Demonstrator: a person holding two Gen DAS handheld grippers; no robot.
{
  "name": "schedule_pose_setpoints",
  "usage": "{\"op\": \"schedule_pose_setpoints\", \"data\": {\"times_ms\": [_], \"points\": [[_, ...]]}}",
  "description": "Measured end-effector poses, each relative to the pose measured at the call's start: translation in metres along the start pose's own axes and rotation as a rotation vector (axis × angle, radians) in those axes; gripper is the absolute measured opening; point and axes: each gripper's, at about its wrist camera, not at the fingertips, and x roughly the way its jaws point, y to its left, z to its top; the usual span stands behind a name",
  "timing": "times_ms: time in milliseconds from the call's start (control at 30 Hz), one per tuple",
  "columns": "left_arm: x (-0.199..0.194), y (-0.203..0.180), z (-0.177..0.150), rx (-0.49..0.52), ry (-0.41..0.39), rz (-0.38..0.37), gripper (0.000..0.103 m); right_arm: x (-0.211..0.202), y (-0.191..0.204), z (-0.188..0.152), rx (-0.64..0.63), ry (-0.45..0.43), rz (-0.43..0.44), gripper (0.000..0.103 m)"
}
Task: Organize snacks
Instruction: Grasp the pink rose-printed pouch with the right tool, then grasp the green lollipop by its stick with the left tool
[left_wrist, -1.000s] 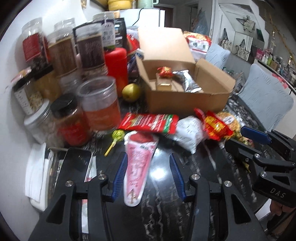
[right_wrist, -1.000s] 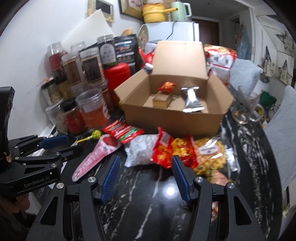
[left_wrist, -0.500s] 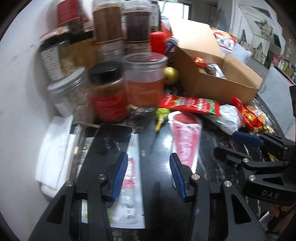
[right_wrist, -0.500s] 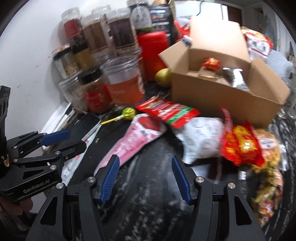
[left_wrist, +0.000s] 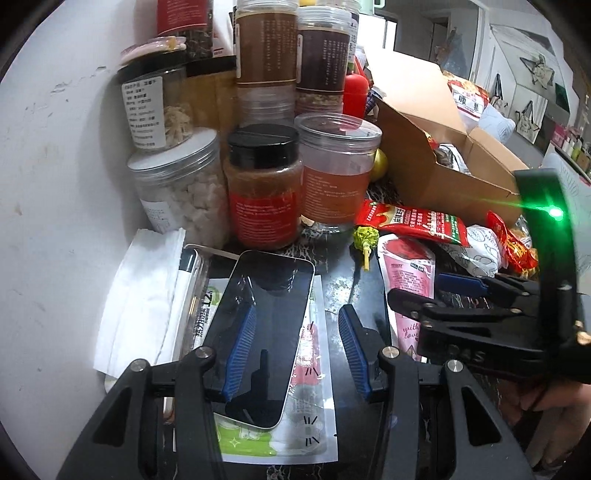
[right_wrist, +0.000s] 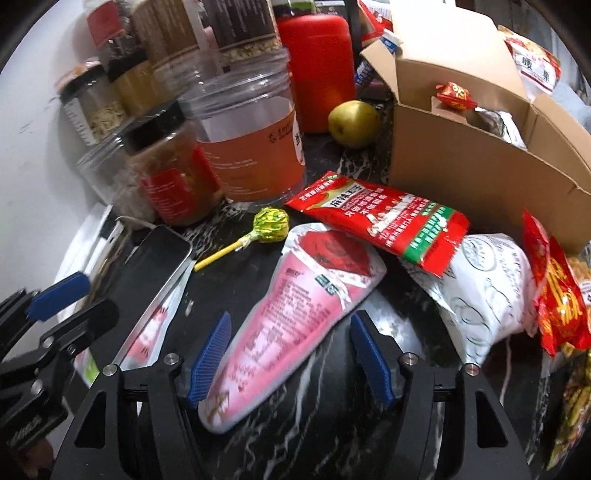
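Here the right tool (right_wrist: 290, 354), open, straddles the pink pouch (right_wrist: 295, 310), its long axis running away toward the box (right_wrist: 480, 177); left tool (left_wrist: 295, 350), also open, sits over the phone (left_wrist: 266, 332).

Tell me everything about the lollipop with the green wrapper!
The lollipop has a round head in crinkly yellow-green wrapper and a thin yellow stick. It lies flat on the dark marble table, unopened, stick pointing toward the phone. It sits in front of the jars, just left of the pink cone-shaped packet, whose top edge its head nearly touches. No gripper holds it.
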Motion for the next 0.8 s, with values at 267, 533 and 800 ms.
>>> {"op": "schedule_pose_setpoints", "data": {"times_ms": [267,533,800], "points": [[0.0,0.002,0.006,-0.014,-0.003,-0.05,0.046,0.017,0.022,0.004,-0.119,-0.01,-0.137,0.079],[0.002,-0.012,0.008,0.016,-0.008,-0.068,0.046,0.006,0.016,-0.005,-0.216,-0.043,-0.082,0.027],[0.005,-0.028,0.011,0.024,-0.005,-0.085,0.046,-0.025,-0.018,-0.025,-0.119,-0.057,0.064,0.02]]}}
